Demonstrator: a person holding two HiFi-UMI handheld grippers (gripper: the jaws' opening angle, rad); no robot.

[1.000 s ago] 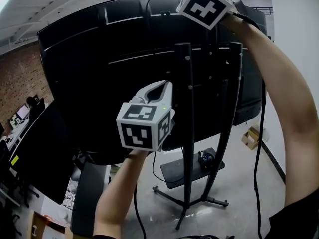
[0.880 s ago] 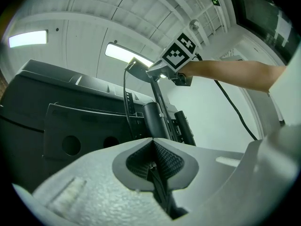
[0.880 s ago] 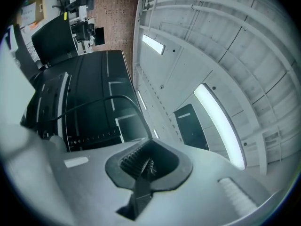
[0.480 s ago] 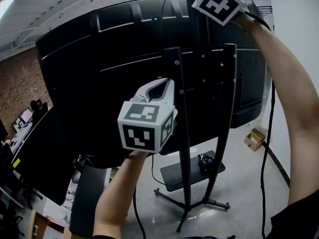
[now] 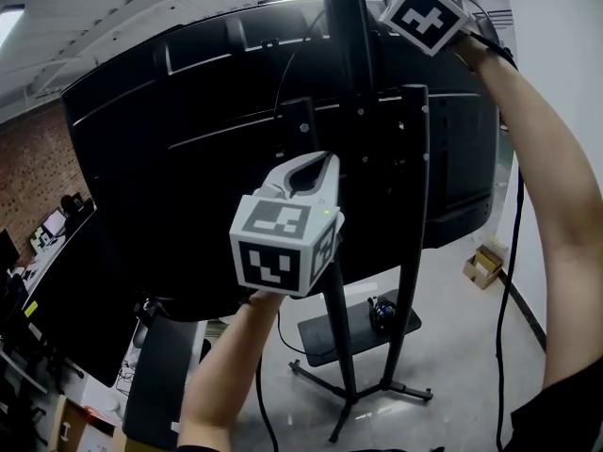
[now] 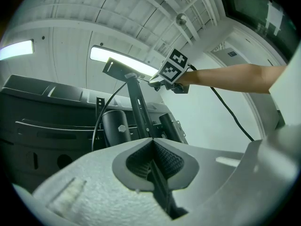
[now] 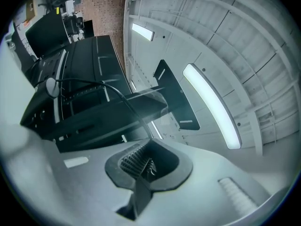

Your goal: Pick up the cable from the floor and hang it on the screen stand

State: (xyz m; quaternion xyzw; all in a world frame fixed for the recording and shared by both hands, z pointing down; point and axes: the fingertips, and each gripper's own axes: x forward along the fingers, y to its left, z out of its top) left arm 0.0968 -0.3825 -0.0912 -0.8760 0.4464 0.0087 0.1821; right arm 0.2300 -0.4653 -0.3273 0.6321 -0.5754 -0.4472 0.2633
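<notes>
Cable [image 5: 505, 281] pinched in right gripper [image 7: 143, 161] jaws, high by top of screen stand [image 5: 415, 205]. One run arcs across back of screen [image 5: 188, 149]; other hangs past raised right arm toward floor [image 5: 462, 356]. Whether cable rests on stand, hard to say. Left gripper [image 5: 311, 169] lower, jaws clenched, empty.

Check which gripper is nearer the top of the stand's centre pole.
Right. The right gripper, shut on the cable, is beside the pole top; the left gripper sits lower, in front of the screen stand.
</notes>
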